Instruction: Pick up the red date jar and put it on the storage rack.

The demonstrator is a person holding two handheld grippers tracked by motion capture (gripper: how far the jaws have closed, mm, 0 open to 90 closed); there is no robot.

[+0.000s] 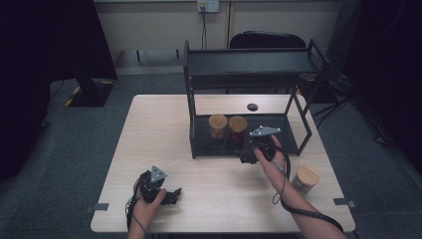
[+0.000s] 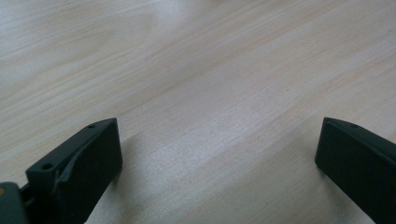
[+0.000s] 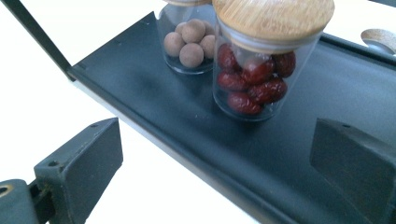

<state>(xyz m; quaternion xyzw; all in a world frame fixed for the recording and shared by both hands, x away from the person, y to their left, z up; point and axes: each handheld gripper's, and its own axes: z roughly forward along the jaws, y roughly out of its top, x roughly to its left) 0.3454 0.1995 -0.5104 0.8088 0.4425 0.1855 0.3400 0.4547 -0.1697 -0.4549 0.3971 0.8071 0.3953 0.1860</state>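
Two glass jars with wooden lids stand side by side on the lower shelf (image 1: 278, 142) of a black two-tier rack (image 1: 249, 62). One holds red dates (image 3: 252, 74) (image 1: 238, 130) and the other holds brown balls (image 3: 189, 39) (image 1: 217, 128). My right gripper (image 1: 247, 158) (image 3: 217, 140) is open at the shelf's front edge, just short of the date jar, with nothing between its jaws. My left gripper (image 1: 173, 195) (image 2: 219, 140) is open low over bare wood near the table's front left. A third lidded jar (image 1: 305, 178) stands on the table beside my right forearm.
A small dark round object (image 1: 252, 106) lies on the table (image 1: 164, 129) behind the rack. The rack's upper shelf overhangs the jars. A black chair (image 1: 266, 40) stands beyond the table. A wooden round piece (image 3: 380, 39) shows past the shelf's far rim.
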